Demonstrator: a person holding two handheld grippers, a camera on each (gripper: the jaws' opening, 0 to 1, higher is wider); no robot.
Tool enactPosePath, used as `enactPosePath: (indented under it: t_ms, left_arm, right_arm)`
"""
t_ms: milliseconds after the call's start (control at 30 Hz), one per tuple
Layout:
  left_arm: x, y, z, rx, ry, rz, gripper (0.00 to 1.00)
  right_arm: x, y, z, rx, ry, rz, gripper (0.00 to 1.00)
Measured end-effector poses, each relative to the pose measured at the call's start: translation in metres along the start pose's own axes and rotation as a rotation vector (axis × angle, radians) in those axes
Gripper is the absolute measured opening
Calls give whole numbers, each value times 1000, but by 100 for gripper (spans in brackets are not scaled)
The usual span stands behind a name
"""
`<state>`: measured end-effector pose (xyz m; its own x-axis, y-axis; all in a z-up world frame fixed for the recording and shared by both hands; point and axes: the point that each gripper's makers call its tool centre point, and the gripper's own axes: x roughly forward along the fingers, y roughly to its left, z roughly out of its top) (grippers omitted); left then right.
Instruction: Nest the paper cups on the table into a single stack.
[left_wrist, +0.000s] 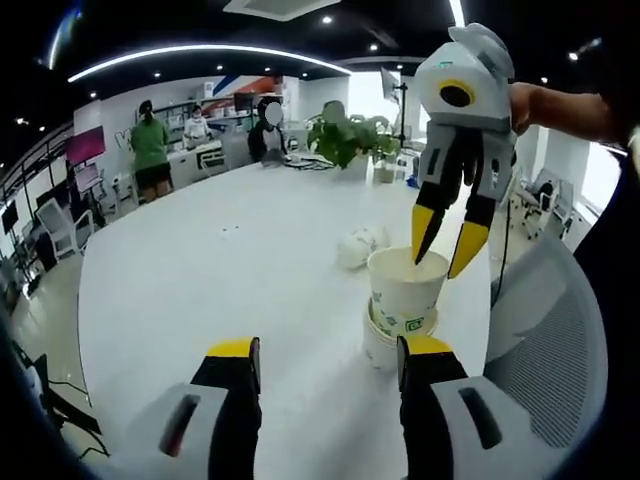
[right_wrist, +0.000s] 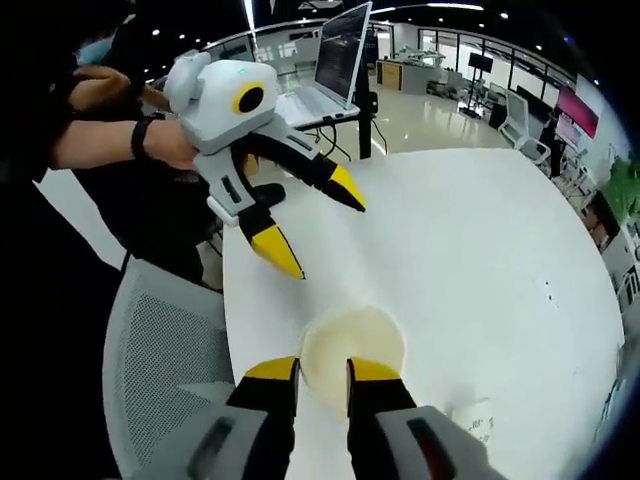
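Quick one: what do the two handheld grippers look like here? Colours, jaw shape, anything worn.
Both the right gripper and the left gripper have light grey-white bodies with a yellow-ringed lens, black tapered jaws and yellow tips. A dark wristband sits on the hand holding the left one.

the right gripper (left_wrist: 445, 255), white and grey with yellow-tipped fingers, is pointing downward, its jaws pinching close together, held from above by a hand (left_wrist: 525, 100). the left gripper (right_wrist: 322, 228) is hanging with its jaws spread wide, gripped by a hand (right_wrist: 165, 140) wearing a dark wristband.
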<state>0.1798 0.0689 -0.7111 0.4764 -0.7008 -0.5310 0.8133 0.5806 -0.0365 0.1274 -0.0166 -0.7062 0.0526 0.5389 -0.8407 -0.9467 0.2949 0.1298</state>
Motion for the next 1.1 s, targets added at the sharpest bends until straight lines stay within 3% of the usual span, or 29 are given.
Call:
enactPosePath:
  t_ms: [333,767,1100]
  left_arm:
    - [4,-2,8,27,5,-15,53]
    - [30,-17,35,93,11,-73,53]
    - [61,-22,45,140,21,-128,53]
  right_arm:
    - [-18,0,-4,90,-110,-28,23]
    - [-43,-20,-37,245,-224,-134,40]
    - [-56,-24,-70,370,-286,-181,46]
